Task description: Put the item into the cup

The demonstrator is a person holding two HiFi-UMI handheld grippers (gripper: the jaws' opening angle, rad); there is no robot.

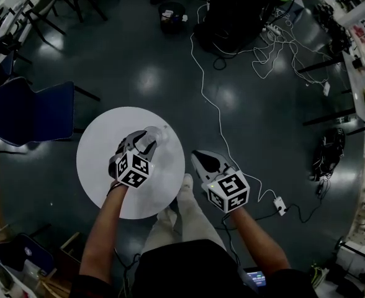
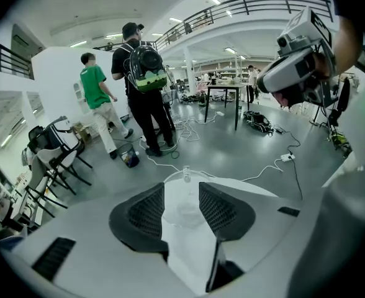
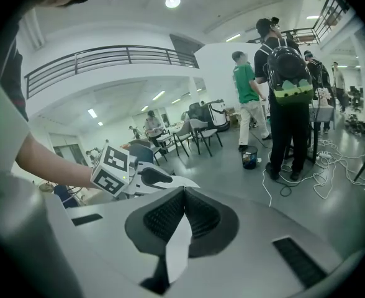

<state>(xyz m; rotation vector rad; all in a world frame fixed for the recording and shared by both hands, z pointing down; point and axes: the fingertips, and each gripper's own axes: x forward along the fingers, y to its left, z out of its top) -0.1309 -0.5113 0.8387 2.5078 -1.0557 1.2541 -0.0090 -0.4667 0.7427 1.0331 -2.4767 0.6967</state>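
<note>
The left gripper (image 2: 181, 186) has its jaws spread wide, and a clear cup (image 2: 182, 211) stands between the two pads with a gap showing on each side, so nothing is gripped. At the cup's far rim sits a small pale thing (image 2: 184, 175), probably the item. Whether it lies inside the cup or just behind it I cannot tell.

The right gripper (image 3: 184, 191) has its jaws pressed together on nothing and hangs beside the table (image 1: 102, 166), not over it.

The cup looks like thin, light plastic: easy to tip, smooth, and likely to buckle under a hard squeeze. It is best taken gently across its wall about halfway up, or only steadied. The item seems tiny and light, and calls for a fine pinch at the very jaw tips.

A white cable (image 1: 215, 107) trails across the dark floor beyond the table.
</note>
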